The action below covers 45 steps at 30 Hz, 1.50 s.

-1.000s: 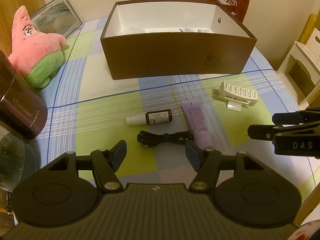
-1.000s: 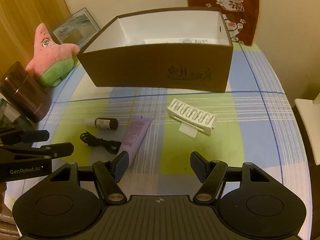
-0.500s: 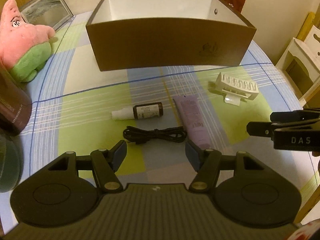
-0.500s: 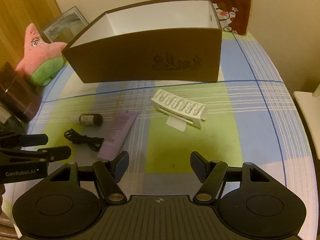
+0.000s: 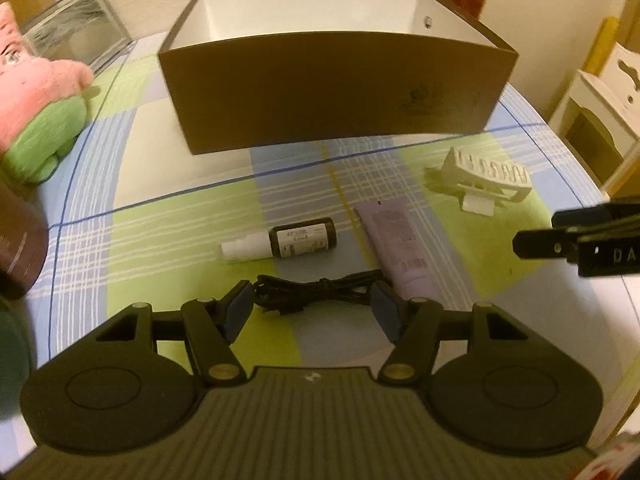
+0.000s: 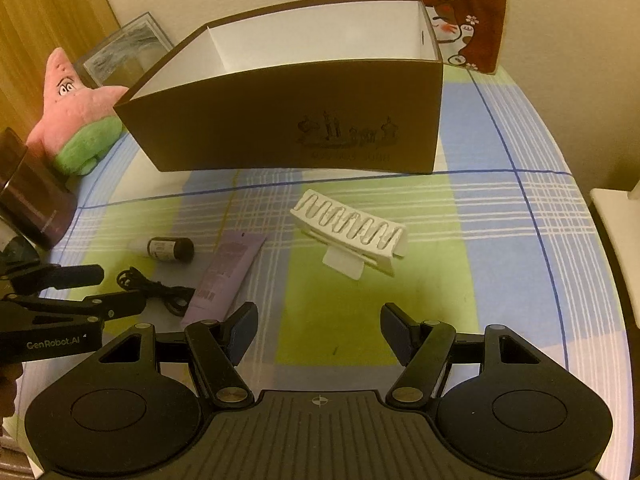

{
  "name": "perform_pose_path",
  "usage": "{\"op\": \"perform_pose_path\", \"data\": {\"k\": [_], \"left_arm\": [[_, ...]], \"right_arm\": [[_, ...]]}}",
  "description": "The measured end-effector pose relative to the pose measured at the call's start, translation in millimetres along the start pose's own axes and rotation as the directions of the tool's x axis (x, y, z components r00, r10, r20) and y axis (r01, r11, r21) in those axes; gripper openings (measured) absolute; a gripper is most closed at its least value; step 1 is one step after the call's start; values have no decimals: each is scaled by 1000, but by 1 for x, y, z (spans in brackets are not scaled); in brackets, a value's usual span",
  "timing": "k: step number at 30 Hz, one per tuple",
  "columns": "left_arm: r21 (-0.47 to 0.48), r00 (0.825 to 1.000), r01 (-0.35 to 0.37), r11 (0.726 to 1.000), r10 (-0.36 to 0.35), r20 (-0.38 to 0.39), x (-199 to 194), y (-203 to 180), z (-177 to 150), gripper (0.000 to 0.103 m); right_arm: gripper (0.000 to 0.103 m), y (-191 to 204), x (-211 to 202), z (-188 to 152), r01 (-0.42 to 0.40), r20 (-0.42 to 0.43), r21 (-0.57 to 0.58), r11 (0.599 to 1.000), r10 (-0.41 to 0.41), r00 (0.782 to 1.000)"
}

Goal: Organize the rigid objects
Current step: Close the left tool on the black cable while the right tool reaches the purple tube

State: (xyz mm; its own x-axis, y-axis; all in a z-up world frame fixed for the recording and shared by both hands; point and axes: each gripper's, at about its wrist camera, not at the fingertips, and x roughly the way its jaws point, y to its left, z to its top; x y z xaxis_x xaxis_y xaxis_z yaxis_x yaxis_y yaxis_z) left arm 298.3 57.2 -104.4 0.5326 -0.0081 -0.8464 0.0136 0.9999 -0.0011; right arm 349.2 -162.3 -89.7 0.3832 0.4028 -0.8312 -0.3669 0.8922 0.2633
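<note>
cable: black cable (image 5: 316, 286) is bundled on the counter (image 5: 168, 236), right in front of the left tongs (image 5: 312, 312) and lying roughly across their gap. Looks like the next pick to me.

bottle: small dark bottle (image 5: 280, 240) with a white cap lies on its side just beyond the cable, apart from it.

tube: lilac tube (image 5: 398, 248) sits just right of the bottle; its near end is beside the cable's right end, maybe touching, can't tell.

clip: white claw clip (image 6: 350, 234) is off on its own, ahead of the right tongs (image 6: 316, 332).

box: brown box (image 5: 332, 92) at the back, open top, white inside. Its floor is hidden from both views.

left tongs: spread wide, nothing in them.

right tongs: also wide and empty, well short of the clip.

what could go wrong: the cable is floppy and loosely bundled, so pinching one loop could let the rest trail out and drag the tube or roll the bottle. The right pad is close to the tube's end too, so closing could catch both.

vs a second ago: both tongs have moved in and lower. The cable, then clearly ahead of the left pads, is now almost between them, and the box looms bigger. Items themselves haven't shifted.
</note>
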Motion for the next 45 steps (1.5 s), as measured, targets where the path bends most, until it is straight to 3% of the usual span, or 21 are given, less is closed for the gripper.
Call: {"op": "perform_pose_path", "data": {"k": [10, 16, 21, 27, 29, 35, 40, 45], "left_arm": [[148, 999, 50, 988, -51, 7, 20, 5, -4, 62], [206, 999, 36, 978, -39, 9, 27, 10, -3, 62], [256, 996, 84, 963, -86, -4, 33, 13, -3, 63], [222, 995, 101, 970, -95, -38, 35, 10, -9, 47], [176, 991, 124, 977, -114, -66, 35, 11, -12, 37], [126, 983, 174, 977, -165, -82, 23, 4, -17, 37], [193, 989, 147, 970, -145, -25, 18, -3, -10, 40], [267, 987, 159, 950, -156, -35, 27, -11, -5, 41]], "right_arm": [[68, -1, 3, -3, -9, -10, 22, 1000, 9, 1000], [68, 7, 6, -8, -20, -26, 24, 1000, 20, 999], [68, 15, 8, -8, -34, -26, 13, 999, 34, 999], [68, 28, 10, -11, -59, -36, -9, 998, 58, 998], [68, 31, 11, -11, -66, -38, -16, 998, 66, 997], [68, 37, 19, -8, -82, -31, -43, 996, 81, 996], [68, 42, 30, -4, -70, -10, -108, 992, 70, 998], [65, 45, 42, -5, -76, -11, -174, 982, 75, 997]]}}
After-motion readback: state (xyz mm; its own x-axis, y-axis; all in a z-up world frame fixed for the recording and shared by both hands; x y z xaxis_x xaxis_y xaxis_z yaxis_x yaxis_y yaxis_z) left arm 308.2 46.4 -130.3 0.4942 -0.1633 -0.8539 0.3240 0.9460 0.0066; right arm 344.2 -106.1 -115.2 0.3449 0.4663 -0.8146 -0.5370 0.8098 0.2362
